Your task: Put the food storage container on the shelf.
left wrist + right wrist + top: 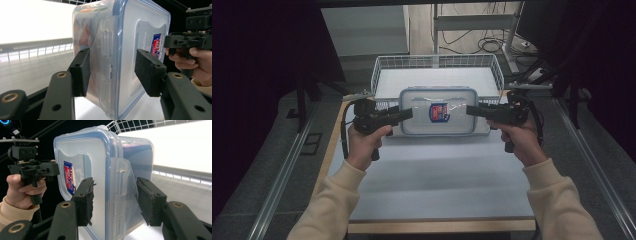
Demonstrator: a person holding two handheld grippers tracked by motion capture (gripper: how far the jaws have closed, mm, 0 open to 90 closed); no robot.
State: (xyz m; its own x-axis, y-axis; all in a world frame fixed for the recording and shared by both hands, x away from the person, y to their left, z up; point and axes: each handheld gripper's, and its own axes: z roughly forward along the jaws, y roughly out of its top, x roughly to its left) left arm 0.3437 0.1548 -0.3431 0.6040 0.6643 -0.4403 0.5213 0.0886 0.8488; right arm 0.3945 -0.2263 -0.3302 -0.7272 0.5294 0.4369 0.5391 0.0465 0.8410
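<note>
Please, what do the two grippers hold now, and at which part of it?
The left gripper and the right gripper hold one clear plastic food container with a blue-rimmed lid, each clamped on an opposite short end, over the side latch flap.

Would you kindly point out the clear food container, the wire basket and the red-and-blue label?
food container (419, 100), high view, on its clear lid.
wire basket (437, 61), high view, on its far wire wall.
label (438, 112), high view, on the sticker's middle.
</note>
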